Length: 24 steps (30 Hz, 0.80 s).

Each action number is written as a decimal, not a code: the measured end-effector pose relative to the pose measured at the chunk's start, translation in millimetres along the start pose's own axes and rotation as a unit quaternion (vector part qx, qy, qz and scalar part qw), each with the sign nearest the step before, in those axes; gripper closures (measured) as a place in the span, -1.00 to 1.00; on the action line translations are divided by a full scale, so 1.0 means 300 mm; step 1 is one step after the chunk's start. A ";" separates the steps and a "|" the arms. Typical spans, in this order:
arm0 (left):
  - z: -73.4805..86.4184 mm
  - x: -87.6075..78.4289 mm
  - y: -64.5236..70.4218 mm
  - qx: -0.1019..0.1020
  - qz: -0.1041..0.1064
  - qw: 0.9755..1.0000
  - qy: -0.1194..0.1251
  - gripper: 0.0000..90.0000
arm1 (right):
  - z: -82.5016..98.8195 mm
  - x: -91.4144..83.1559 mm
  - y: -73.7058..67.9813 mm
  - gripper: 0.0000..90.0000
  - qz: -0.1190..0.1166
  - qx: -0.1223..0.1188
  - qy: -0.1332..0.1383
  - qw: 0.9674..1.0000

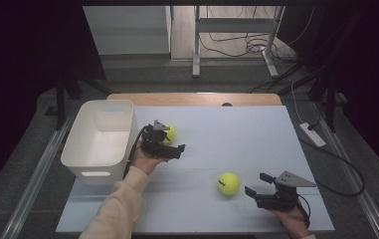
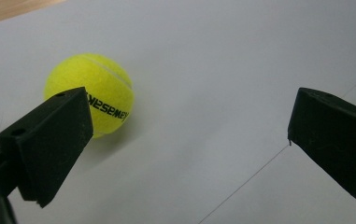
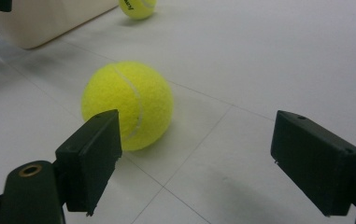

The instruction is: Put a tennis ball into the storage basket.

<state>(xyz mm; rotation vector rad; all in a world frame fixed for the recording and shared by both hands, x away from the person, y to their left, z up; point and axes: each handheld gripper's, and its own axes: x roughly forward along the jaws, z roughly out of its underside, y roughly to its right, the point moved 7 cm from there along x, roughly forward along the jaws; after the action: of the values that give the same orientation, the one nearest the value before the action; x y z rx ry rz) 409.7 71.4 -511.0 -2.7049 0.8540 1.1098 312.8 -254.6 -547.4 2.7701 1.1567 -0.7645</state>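
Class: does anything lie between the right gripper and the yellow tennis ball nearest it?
Nothing visible: only bare white table surface separates the open right gripper from the yellow tennis ball just ahead.

2 yellow tennis balls lie on the white table sheet (image 1: 256, 134), well apart. The far ball (image 1: 169, 133), with black lettering on its felt, rests near the right wall of the white bin (image 1: 101, 139). The near ball (image 1: 228, 183) rests toward the sheet's front right. The bin stands upright at the sheet's left edge.
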 end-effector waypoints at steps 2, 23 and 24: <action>-0.007 0.003 -0.001 0.000 -0.002 1.000 0.001 -0.98 | 0.000 0.001 0.000 -0.64 0.000 -0.001 0.000 1.000; -0.046 0.090 -0.083 -0.029 -0.026 0.999 -0.027 -0.98 | 0.002 0.002 0.002 -0.64 -0.001 -0.001 -0.001 1.000; -0.047 0.095 -0.088 -0.031 -0.028 0.999 -0.028 -0.98 | 0.002 0.002 0.002 -0.64 -0.001 -0.001 -0.002 1.000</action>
<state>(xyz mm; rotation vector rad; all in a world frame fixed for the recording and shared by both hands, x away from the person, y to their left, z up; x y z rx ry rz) 448.9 76.4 -523.1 -2.7140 0.7436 1.2150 313.3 -254.7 -548.3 2.7656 1.1596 -0.7672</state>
